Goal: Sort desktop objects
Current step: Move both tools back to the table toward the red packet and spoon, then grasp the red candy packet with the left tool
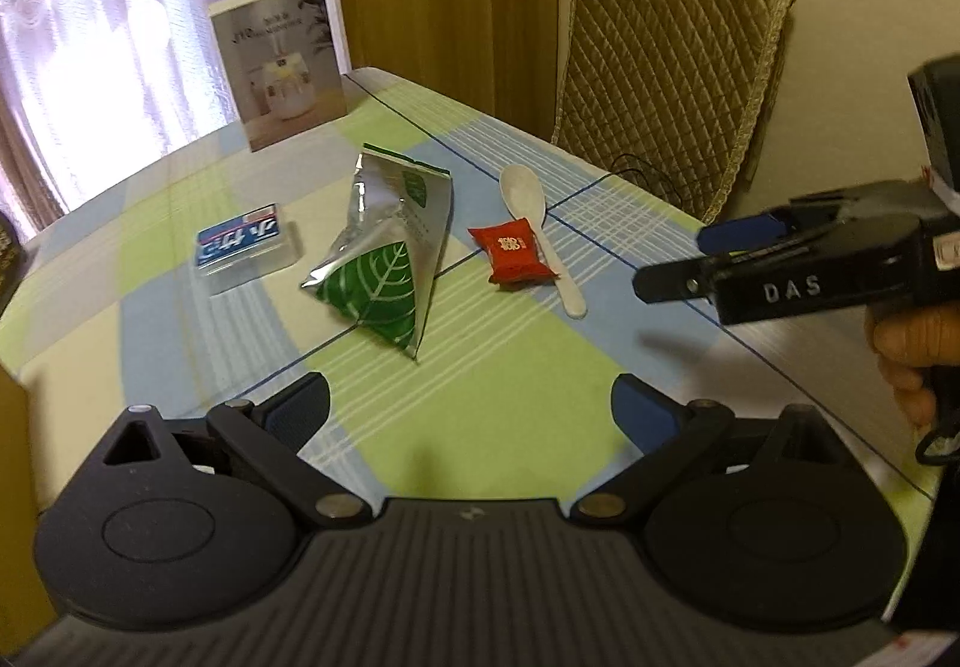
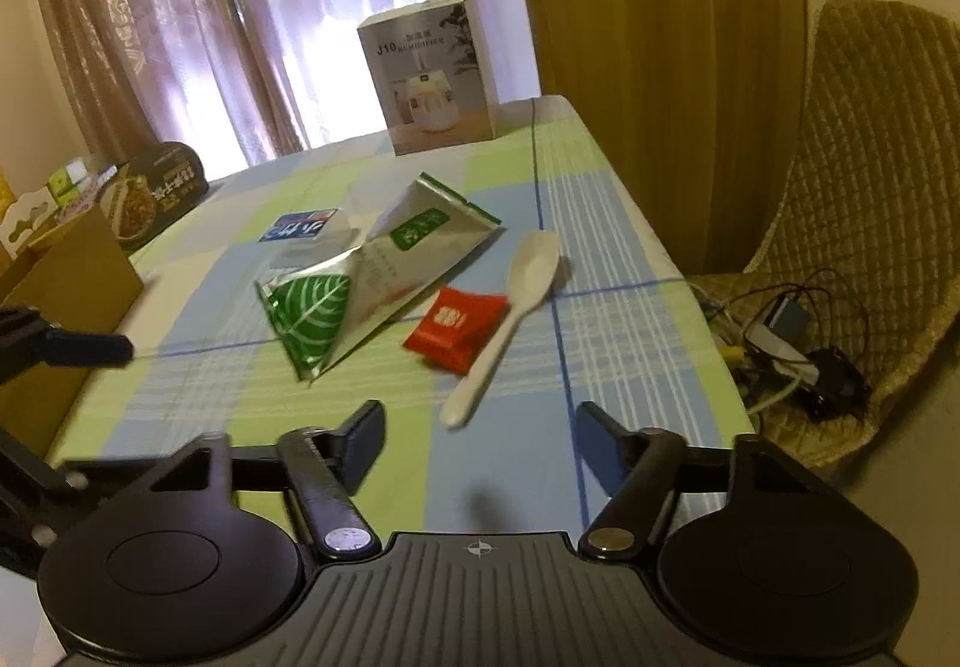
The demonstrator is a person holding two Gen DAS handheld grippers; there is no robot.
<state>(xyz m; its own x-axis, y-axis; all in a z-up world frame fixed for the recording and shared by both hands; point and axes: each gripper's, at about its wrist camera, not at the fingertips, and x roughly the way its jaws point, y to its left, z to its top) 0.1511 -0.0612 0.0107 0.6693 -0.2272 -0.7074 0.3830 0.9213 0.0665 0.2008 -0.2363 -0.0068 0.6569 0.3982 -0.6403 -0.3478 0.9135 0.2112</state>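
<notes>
While four small things lay in a loose row in the middle of the checked green, blue and white tablecloth [image 1: 492, 427], nothing was being held. The crinkled silver foil bag with a green leaf on it [image 1: 384, 259] sat in the middle of the row, puffed up to a point. Just beside it on one side was the small red snack packet [image 1: 512, 253], and the packet lay touching the handle of the white plastic spoon [image 1: 540, 229], whose bowl pointed toward the far side of the table. On the other side of the bag, a little apart, lay the flat clear box with a blue and white label [image 1: 245, 250]. Farther back, near the table's far edge, the tall grey cardboard box with a picture of a humidifier [image 1: 281, 66] stood upright. The left gripper [image 1: 471, 409] hung over the near part of the cloth with its two blue-padded fingers spread wide apart and nothing between them. The right gripper [image 2: 480, 436] was also spread open and empty, just short of the spoon's handle end. A hand [image 1: 912, 361] held the right tool. Past the table stood a chair with a quilted tan cover [image 1: 666, 66], and pink curtains [image 1: 90, 6] hung at the window.
</notes>
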